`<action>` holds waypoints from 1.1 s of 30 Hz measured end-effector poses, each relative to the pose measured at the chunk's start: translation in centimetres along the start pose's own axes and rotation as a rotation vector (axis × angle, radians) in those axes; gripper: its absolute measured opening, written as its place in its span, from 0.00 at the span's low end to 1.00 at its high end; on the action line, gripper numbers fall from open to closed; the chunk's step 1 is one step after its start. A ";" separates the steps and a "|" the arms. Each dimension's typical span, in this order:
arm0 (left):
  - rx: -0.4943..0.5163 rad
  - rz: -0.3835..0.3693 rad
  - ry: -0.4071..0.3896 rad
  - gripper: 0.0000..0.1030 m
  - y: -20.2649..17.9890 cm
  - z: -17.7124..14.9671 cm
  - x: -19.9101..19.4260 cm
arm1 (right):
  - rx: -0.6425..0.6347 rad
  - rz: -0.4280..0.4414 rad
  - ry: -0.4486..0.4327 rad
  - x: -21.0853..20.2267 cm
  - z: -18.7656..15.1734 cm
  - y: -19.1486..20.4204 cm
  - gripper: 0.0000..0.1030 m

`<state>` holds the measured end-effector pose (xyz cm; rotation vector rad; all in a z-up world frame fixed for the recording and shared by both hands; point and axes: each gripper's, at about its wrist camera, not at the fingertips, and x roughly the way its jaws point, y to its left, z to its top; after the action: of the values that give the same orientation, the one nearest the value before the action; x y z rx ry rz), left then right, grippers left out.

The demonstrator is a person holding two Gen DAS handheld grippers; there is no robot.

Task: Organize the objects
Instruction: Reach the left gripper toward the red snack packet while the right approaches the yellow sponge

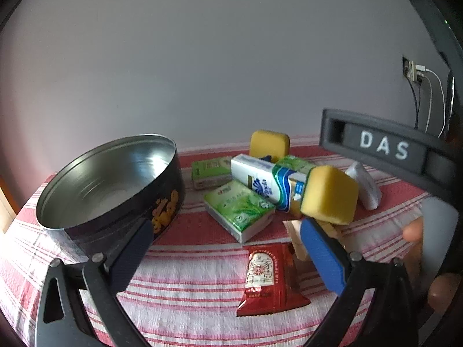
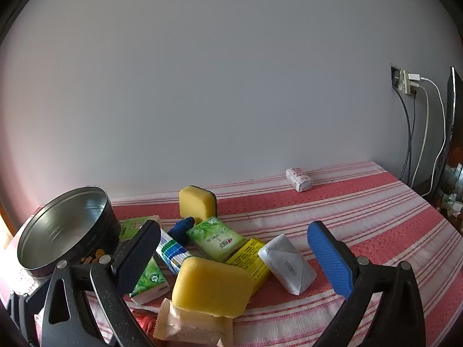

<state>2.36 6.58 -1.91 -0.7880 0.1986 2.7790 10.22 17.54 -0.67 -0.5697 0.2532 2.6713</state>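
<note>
Tongs both wide, nothing held. Left tongs [image 1: 225, 248] hover over red snack packet [image 1: 267, 280] w/ round tin [image 1: 110, 185] just to their left; right tongs [image 2: 234, 257] hang over the clutter on the striped bench [image 2: 361, 211], near yellow sponge [image 2: 211, 284] right between the pads. Sponge looks soft, so likely best pick first: come down square, pinch mid-body, not the corner, lift clear of the beige wrapper [image 2: 191, 326] under it, then across to the tin. One white pack [image 2: 299, 179] sits well apart by the wall; leave for later.

Beige wrapper [image 2: 191, 328] partly hidden, perhaps beneath sponge [image 2: 211, 284].
</note>
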 end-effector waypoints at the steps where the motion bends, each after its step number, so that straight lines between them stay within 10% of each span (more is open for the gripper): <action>1: 0.000 0.001 0.010 1.00 0.0 0.0 0.2 | 0.001 0.001 0.000 0.0 0.0 0.0 0.99; 14: 0.026 0.010 0.161 0.94 -0.6 -0.6 2.6 | 0.002 -0.001 0.020 0.1 0.0 -0.3 0.99; 23: 0.016 -0.072 0.209 0.63 -0.9 -0.9 2.8 | 0.021 0.013 0.030 0.2 0.1 -0.6 1.00; 28: -0.012 -0.110 0.203 0.22 -0.8 -0.9 2.9 | 0.024 0.015 0.035 0.4 0.2 -0.6 1.00; 33: -0.043 -0.138 0.186 0.15 -0.2 -0.7 2.8 | 0.025 0.017 0.037 0.4 0.1 -0.6 1.00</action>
<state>0.46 7.21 -3.99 -1.0314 0.1124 2.5886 10.15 18.25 -0.82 -0.6117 0.3029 2.6719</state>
